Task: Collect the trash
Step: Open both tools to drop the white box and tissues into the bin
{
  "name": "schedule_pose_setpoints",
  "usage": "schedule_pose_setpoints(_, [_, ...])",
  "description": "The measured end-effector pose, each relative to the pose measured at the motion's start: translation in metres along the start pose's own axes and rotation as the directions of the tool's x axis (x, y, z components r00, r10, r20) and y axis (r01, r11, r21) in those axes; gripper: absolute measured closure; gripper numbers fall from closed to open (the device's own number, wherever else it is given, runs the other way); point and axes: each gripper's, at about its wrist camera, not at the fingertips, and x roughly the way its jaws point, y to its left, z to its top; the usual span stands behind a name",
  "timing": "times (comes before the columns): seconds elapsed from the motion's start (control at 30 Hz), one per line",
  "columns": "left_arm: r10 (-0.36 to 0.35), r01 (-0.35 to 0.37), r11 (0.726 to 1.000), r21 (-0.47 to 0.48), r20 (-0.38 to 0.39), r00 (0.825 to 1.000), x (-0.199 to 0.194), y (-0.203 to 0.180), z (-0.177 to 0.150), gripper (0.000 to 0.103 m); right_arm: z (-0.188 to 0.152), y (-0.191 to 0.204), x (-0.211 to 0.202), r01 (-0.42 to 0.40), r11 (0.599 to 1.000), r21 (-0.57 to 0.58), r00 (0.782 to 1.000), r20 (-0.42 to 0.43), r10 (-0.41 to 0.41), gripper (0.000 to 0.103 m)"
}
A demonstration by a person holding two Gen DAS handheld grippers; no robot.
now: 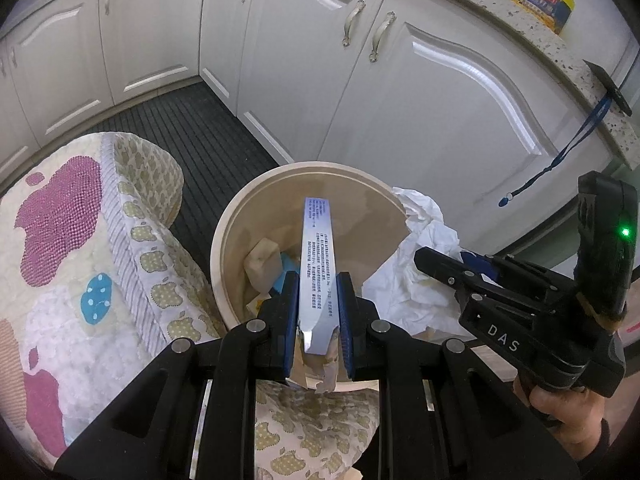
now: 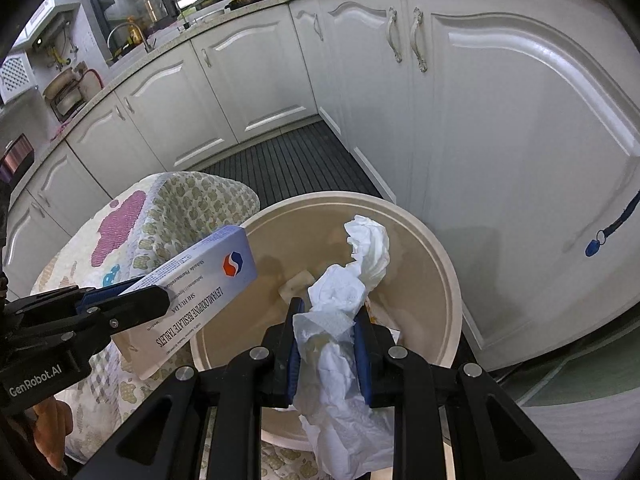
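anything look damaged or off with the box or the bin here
The medicine box in the left tongs looks torn and ragged at its near end. The bin itself looks intact, with other scraps already inside.

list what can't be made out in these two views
- Bin contents: left wrist view, largely hidden by the tablet box in the left tongs.
- Bin floor: right wrist view, covered by the crumpled tissue in the right tongs.
- Tissue's lower end: cut off by the frame edge.
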Motion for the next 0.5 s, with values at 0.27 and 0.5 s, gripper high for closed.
schedule_pose_setpoints(0.27, [-0.004,0.003,1.0,-0.02,-0.007,1.0,0.006,0.001,0.002,0.087,0.002,0.0,0.015,0.025,1.0,0.001,1.0,-0.014,-0.025,0.079])
schedule_pose_setpoints(0.5, [-0.042,0.041,0.995,-0.086,-0.013,0.999,0.009,0.013,0.0,0.046,0.0,0.0,0.021,0.051,0.999,0.001,0.999,-0.011,-0.051,0.051])
